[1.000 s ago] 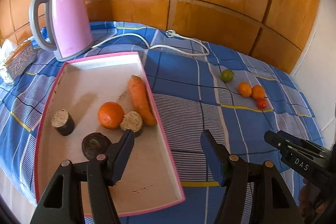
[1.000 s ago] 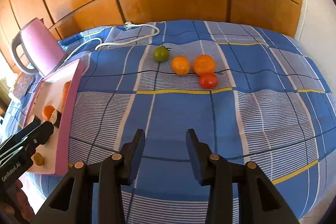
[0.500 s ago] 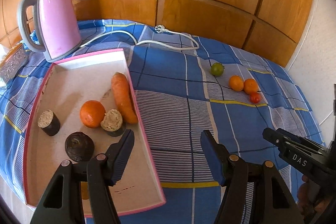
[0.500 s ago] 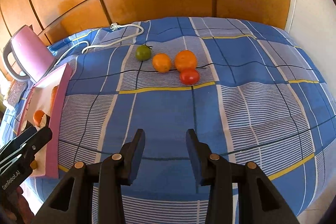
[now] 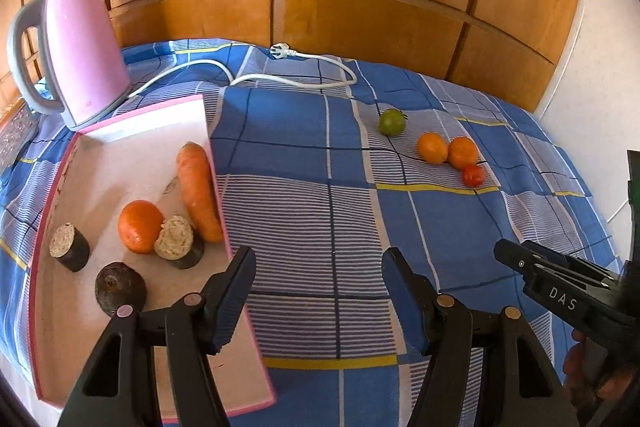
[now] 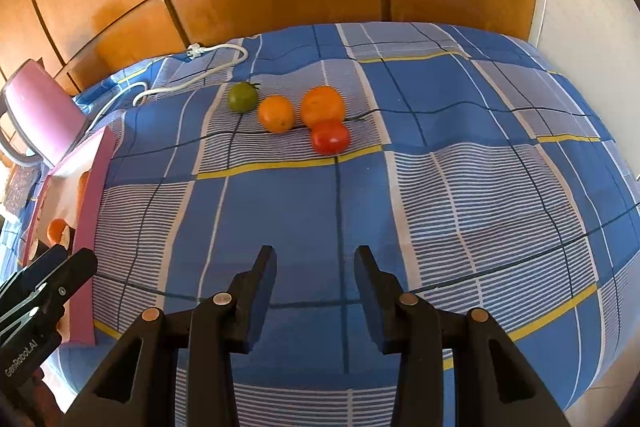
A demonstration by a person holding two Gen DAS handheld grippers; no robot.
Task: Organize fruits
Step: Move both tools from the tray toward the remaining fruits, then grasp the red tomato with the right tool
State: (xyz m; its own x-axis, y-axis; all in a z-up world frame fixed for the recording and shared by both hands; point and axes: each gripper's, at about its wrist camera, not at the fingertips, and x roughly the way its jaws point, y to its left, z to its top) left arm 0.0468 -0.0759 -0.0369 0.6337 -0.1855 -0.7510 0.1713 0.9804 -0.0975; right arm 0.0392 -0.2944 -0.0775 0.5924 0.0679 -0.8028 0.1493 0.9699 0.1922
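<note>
A pink tray (image 5: 42, 267) lies at the left of a bed covered in a blue checked sheet (image 6: 304, 211), already holding an orange (image 5: 140, 226), a carrot (image 5: 199, 193), a dark round fruit (image 5: 120, 289) and two cut, dark-skinned pieces (image 5: 69, 247) (image 5: 179, 242). The carrot leans along the tray's right rim; the orange touches one of the cut pieces.

Four fruits are not yet in the tray. Well apart from it, toward the far right of the sheet, sit a green tomato (image 6: 242, 97), a small orange fruit (image 6: 276, 113), a larger orange fruit (image 6: 322, 105) and a red tomato (image 6: 329, 137). The red tomato touches the larger orange fruit; the green one lies slightly apart from the rest.

The left gripper (image 5: 316, 281) hovers over the tray's near right edge, fingers spread and holding nothing. The right gripper (image 6: 316, 277) points up the sheet toward the loose cluster, fingers likewise apart and empty, with open cloth between it and the fruit.

A pink kettle (image 5: 80, 51) stands behind the tray, its white cord (image 5: 288, 79) trailing across the sheet before a wooden panelled wall.

Judged from the layout, the sorting looks about half done, with the four loose pieces still to be gathered if the tray is their home.
</note>
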